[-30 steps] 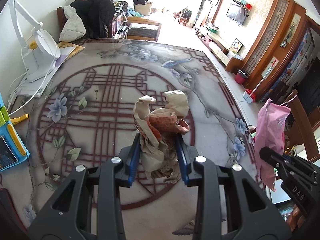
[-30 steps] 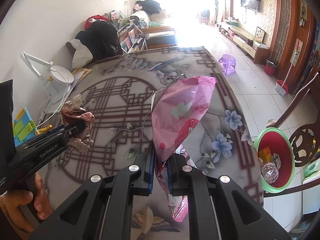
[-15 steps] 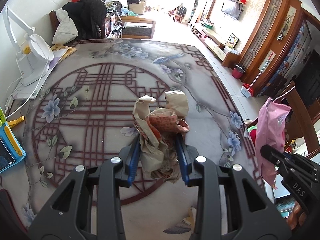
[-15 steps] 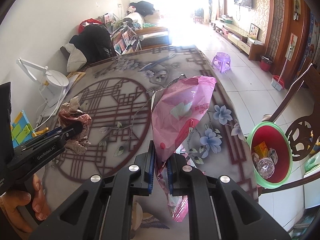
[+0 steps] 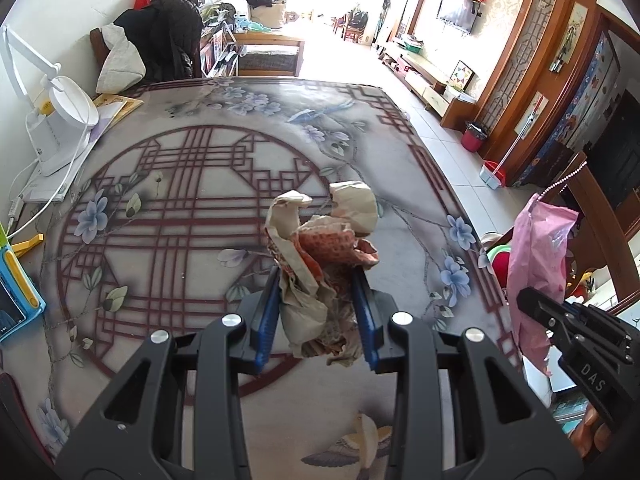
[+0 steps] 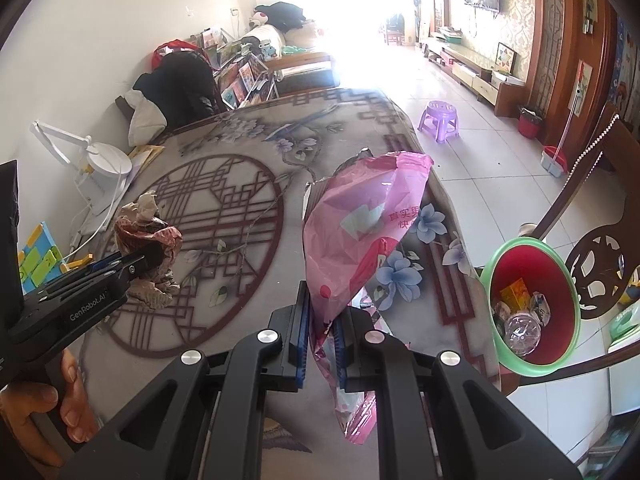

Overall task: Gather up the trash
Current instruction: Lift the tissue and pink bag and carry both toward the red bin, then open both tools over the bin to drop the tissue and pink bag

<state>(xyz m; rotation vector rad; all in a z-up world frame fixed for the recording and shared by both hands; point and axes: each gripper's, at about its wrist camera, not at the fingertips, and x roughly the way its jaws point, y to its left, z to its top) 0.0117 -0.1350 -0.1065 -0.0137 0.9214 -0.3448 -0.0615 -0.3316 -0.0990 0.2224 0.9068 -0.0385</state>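
My left gripper (image 5: 316, 276) is shut on a crumpled wad of brown and red paper (image 5: 324, 248) and holds it above the patterned table (image 5: 180, 208). The wad also shows in the right wrist view (image 6: 146, 236). My right gripper (image 6: 322, 304) is shut on a pink plastic bag (image 6: 360, 224) and holds it over the table's right edge. The bag also shows in the left wrist view (image 5: 540, 256). A green-rimmed red trash bin (image 6: 532, 304) with trash inside stands on the floor to the right of the table.
A white desk lamp (image 5: 60, 120) on papers and a blue toy (image 5: 16, 292) sit along the table's left side. A chair with dark clothes (image 5: 160, 44) stands at the far end. A wooden chair (image 6: 600, 256) is beside the bin. A purple stool (image 6: 438, 120) stands on the floor.
Both grippers have moved right, toward the table's right edge and the bin, still holding the paper wad and the pink bag. The bin appears closer in the right wrist view.
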